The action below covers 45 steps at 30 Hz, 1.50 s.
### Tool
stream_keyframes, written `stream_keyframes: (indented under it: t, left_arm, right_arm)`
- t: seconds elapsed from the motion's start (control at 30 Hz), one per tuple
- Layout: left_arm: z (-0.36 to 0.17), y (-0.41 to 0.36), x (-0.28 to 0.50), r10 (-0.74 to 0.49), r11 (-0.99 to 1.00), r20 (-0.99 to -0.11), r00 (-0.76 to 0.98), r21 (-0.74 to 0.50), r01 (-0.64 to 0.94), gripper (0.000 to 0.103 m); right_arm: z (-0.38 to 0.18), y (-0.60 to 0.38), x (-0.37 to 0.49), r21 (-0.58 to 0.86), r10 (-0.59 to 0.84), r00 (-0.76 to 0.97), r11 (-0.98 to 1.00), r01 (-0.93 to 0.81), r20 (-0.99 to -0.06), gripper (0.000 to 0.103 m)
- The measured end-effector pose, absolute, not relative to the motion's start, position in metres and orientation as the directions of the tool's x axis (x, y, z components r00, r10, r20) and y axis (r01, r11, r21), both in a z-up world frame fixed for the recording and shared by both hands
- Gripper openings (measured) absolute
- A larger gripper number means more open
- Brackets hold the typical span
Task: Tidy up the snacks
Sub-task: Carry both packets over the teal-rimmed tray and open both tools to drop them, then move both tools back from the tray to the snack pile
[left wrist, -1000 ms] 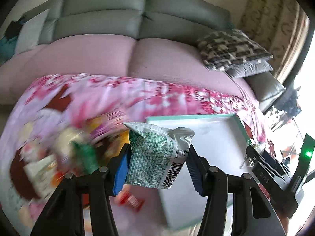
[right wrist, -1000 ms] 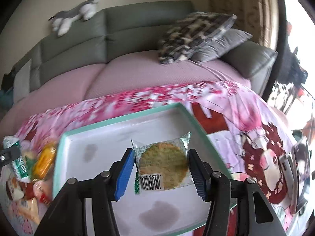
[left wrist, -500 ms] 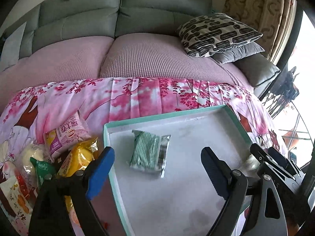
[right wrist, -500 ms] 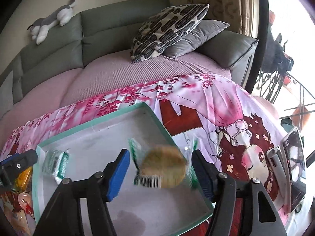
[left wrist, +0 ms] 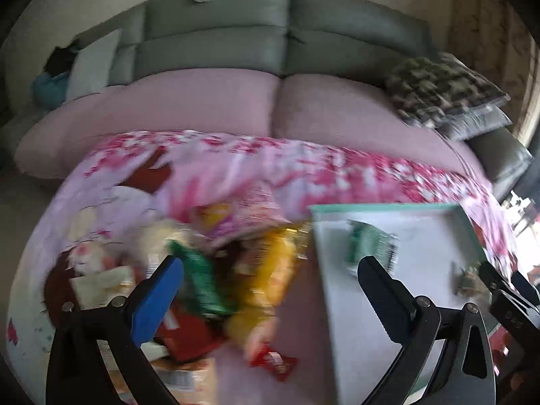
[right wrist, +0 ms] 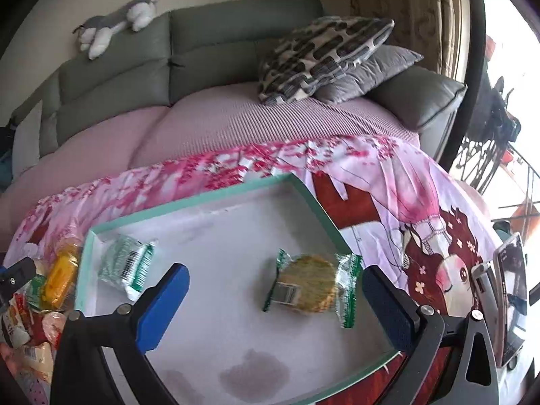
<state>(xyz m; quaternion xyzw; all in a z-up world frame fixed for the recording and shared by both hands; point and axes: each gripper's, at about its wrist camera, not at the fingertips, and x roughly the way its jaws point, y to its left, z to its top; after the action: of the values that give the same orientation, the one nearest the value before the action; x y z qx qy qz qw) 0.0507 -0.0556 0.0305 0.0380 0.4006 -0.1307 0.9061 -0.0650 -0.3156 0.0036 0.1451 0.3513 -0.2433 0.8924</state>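
A white tray with a teal rim (right wrist: 216, 199) (left wrist: 378, 207) lies on a pink floral cloth. In it lie a green-striped snack packet (right wrist: 126, 265) (left wrist: 369, 246) at the left and a round cookie in a clear green-edged wrapper (right wrist: 310, 287) at the right. My right gripper (right wrist: 275, 297) is open and empty, hovering over the cookie. My left gripper (left wrist: 270, 290) is open and empty above a blurred pile of snacks (left wrist: 216, 270) left of the tray: yellow (left wrist: 273, 270), green (left wrist: 199, 280) and red (left wrist: 273, 362) packets.
A sofa with a mauve seat (right wrist: 202, 125) and grey back stands behind. A patterned cushion (right wrist: 324, 47) and a plush toy (right wrist: 114, 23) rest on it. A phone (right wrist: 509, 303) lies on the cloth at the right. More snacks (right wrist: 37, 303) show at the tray's left.
Both grippers opened and let go of their packets, which now lie in the tray. My left gripper has swung left over the snack pile. My right gripper stays over the cookie.
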Motion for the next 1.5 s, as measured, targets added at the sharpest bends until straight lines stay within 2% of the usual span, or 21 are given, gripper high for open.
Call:
stream_keyframes:
  t: [0.27,0.53,0.8,1.17,1.43,1.5]
  left_arm:
    - [0.038,0.002,0.046,-0.012,0.988,-0.749,0.662,0.092,0.121,0.103]
    - [0.045,0.057,0.042,0.087,0.993,-0.747,0.659,0.114,-0.001,0.103]
    - [0.028,0.089,0.035,0.025,1.0,-0.797,0.603,0.025,-0.008,0.103]
    - [0.007,0.111,0.042,-0.06,0.995,-0.849,0.525,-0.093,-0.035,0.103]
    - [-0.007,0.098,0.049,-0.09,0.995,-0.873,0.48,-0.098,0.009,0.103]
    - [-0.008,0.095,0.05,-0.094,0.995,-0.877,0.471,-0.098,0.014,0.103]
  right_arm:
    - [0.009,-0.296,-0.056,0.109,-0.286,0.655,0.863,0.493,-0.7,0.103]
    - [0.012,-0.239,-0.04,0.118,-0.176,0.684,0.925,0.36,-0.708,0.103]
    - [0.004,-0.172,-0.031,0.145,-0.028,0.686,0.97,0.193,-0.727,0.103]
    - [-0.012,-0.105,-0.025,0.117,0.072,0.643,0.993,0.028,-0.762,0.103]
    - [-0.023,-0.088,-0.022,0.102,0.114,0.618,0.993,-0.055,-0.778,0.103]
    - [-0.024,-0.085,-0.022,0.096,0.119,0.619,0.993,-0.07,-0.776,0.1]
